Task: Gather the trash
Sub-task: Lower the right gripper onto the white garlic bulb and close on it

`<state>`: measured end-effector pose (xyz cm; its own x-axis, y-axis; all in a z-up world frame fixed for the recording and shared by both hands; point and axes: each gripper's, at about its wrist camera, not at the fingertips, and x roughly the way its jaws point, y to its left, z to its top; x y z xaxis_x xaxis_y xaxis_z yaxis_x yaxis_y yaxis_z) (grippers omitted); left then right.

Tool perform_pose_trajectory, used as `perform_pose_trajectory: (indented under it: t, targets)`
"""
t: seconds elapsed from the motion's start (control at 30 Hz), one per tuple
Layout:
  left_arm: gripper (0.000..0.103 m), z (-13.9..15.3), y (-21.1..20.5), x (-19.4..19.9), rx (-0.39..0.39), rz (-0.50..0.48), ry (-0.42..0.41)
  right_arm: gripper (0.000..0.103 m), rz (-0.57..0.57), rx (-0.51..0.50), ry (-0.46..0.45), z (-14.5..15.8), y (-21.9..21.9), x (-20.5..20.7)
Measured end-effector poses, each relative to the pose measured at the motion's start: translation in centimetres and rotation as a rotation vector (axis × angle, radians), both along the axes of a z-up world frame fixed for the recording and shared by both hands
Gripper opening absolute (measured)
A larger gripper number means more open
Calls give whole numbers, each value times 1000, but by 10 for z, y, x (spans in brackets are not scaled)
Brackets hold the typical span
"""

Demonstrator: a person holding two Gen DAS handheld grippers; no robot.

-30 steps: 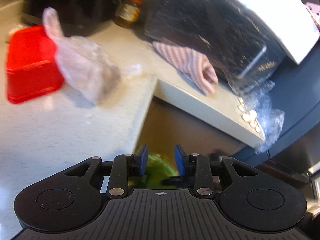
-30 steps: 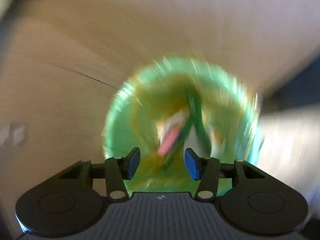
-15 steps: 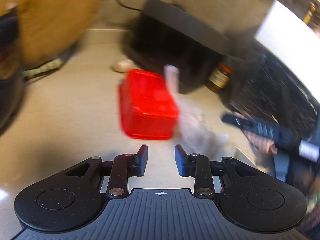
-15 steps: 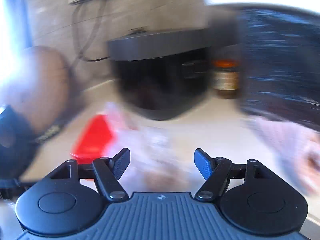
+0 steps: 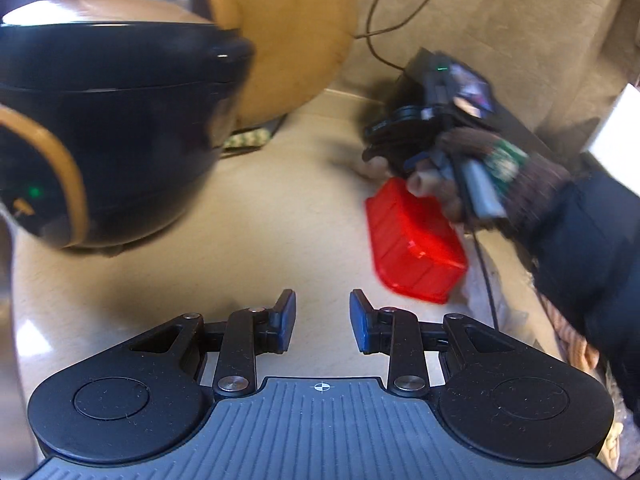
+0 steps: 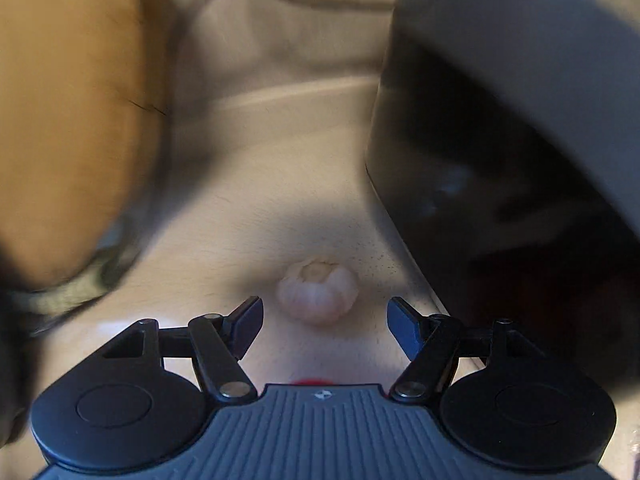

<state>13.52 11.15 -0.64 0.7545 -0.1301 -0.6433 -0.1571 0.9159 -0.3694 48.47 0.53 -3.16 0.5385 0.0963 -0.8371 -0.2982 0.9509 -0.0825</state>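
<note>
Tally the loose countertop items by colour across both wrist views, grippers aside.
Red: 1, the plastic container
Black: 2, the rice cooker and a dark appliance
Tan: 1, the round wooden board
White: 1, the garlic bulb
Total: 5

Red box (image 5: 416, 236) partly behind gloved hand (image 5: 480, 172); black appliance (image 6: 500, 160) blurred, cut off.
</note>
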Motion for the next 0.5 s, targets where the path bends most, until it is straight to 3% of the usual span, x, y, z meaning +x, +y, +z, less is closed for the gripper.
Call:
perform_pose_trajectory:
  t: [0.13,0.2,0.27,0.37,0.5]
  targets:
    - [33,0,10,-20,14,27,-20,66,-31,-79,55,-21,18,26]
    - [33,-2,17,-27,2,51,-21,56,-44,-109,64,-25,22,31]
    - [33,-5,23,-29,-16,78,-16,56,-38,-129,67,-26,25,33]
    - [33,-8,30,-28,-43,92,-15,56,1,-100,69,-24,24,28]
    - [33,-14,38,-25,-68,81,-6,56,20,6,34,3,2,-8]
